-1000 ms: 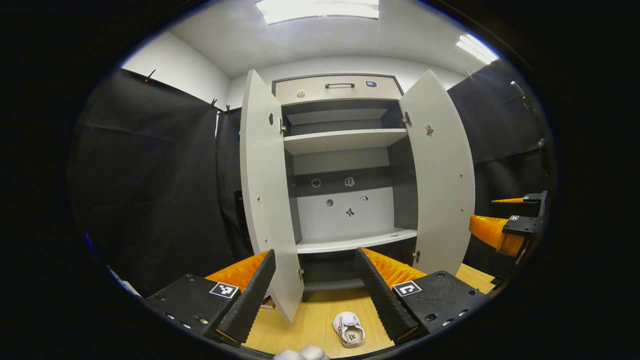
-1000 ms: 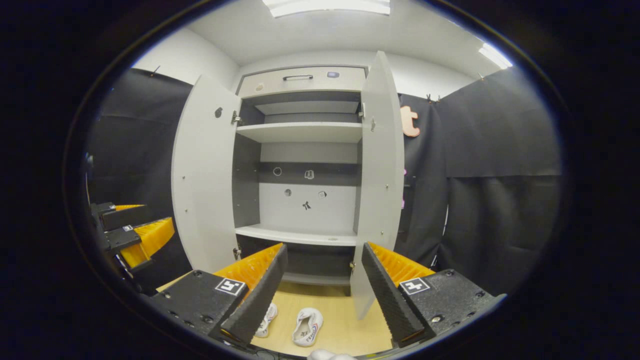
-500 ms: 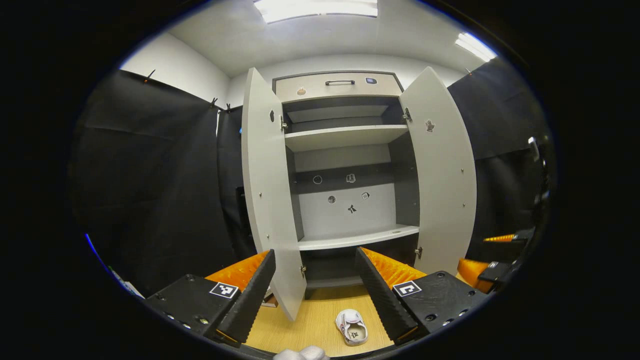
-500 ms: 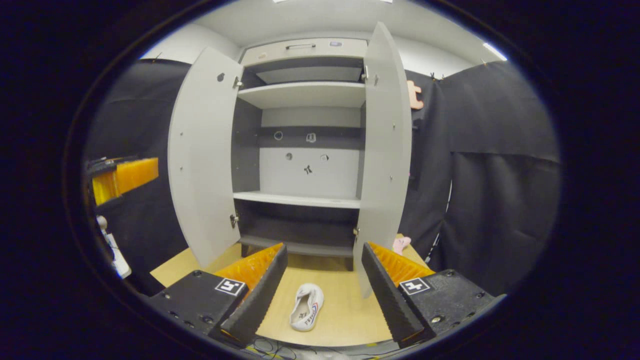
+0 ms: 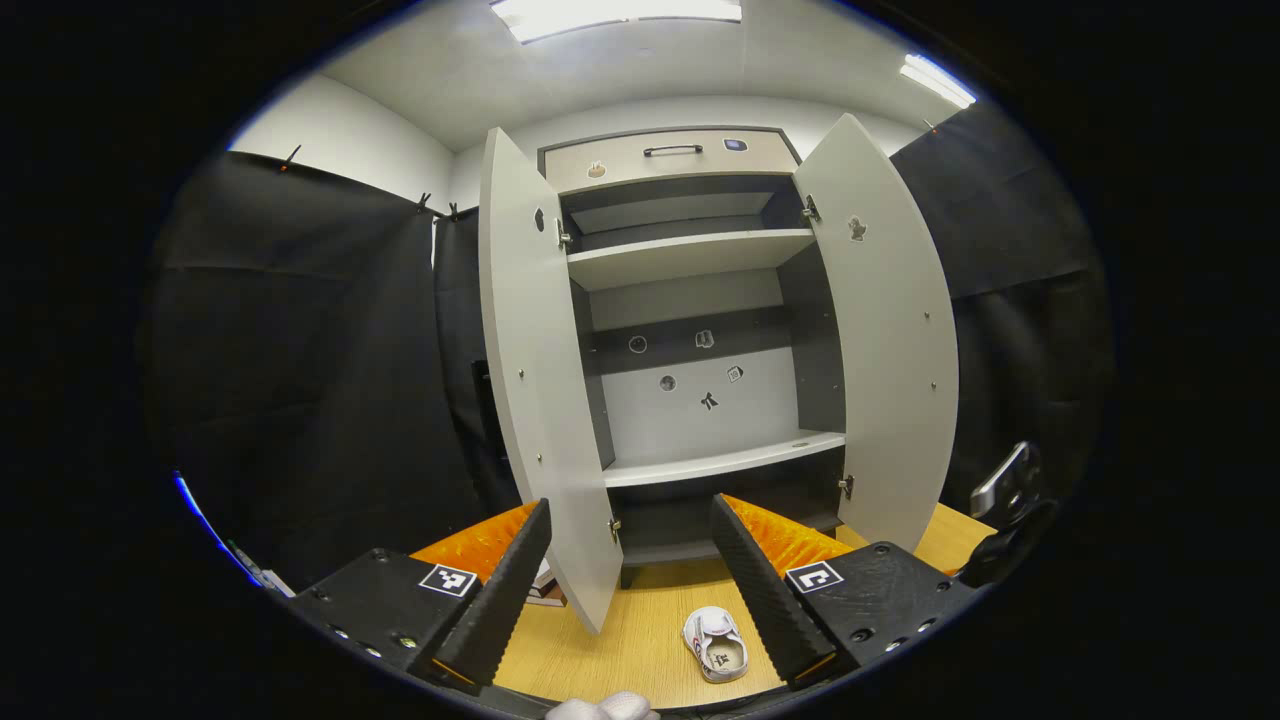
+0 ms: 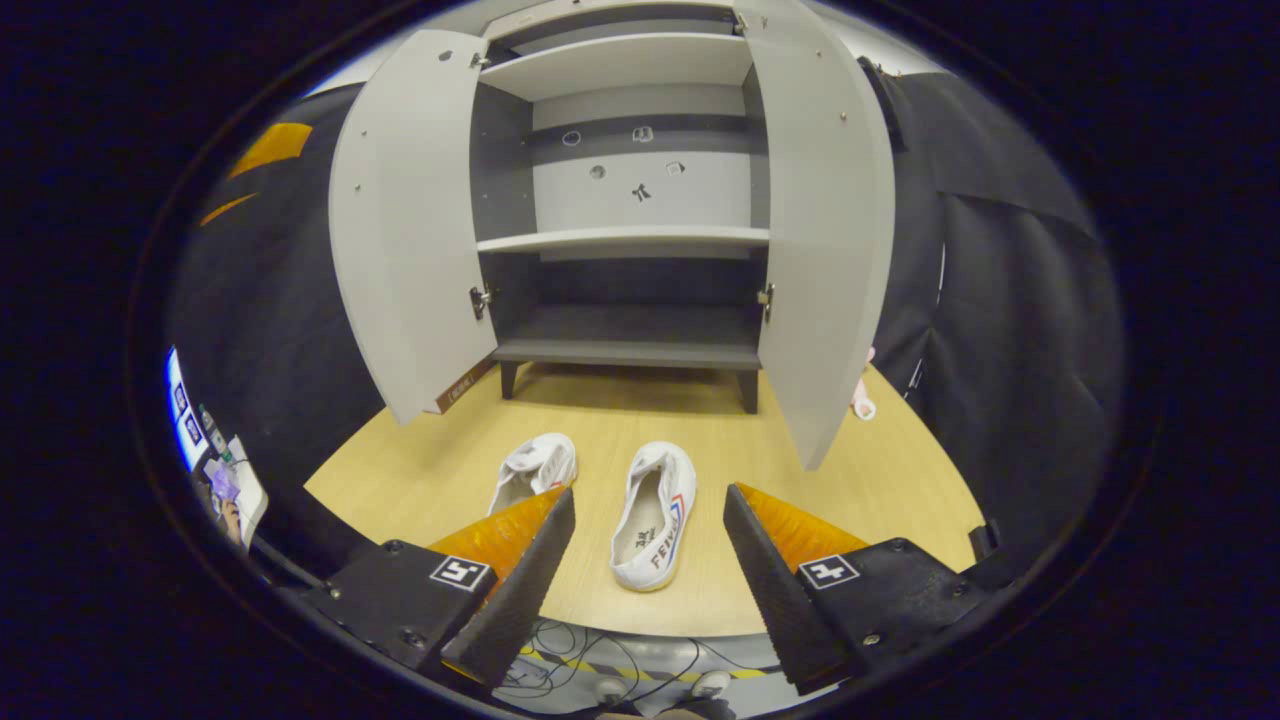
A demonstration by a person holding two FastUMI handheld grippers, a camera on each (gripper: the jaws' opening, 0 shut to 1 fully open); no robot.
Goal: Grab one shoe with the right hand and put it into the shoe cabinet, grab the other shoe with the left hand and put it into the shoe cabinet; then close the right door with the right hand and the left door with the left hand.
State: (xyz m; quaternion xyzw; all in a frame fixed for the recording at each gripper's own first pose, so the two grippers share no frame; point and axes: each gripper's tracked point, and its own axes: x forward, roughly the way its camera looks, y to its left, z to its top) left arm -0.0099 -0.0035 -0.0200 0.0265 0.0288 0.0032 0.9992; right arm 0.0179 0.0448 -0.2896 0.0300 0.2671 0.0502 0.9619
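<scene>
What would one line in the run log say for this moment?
stage: reaching for first shoe | right gripper: open above right shoe | left gripper: open | left shoe: floor | cabinet doors: open

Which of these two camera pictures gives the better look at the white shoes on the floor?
The right gripper view: both shoes lie side by side before the cabinet. The left gripper view shows one shoe, small, beside a finger.

Recording booth: black cloth walls [image 5: 310, 350]
</scene>
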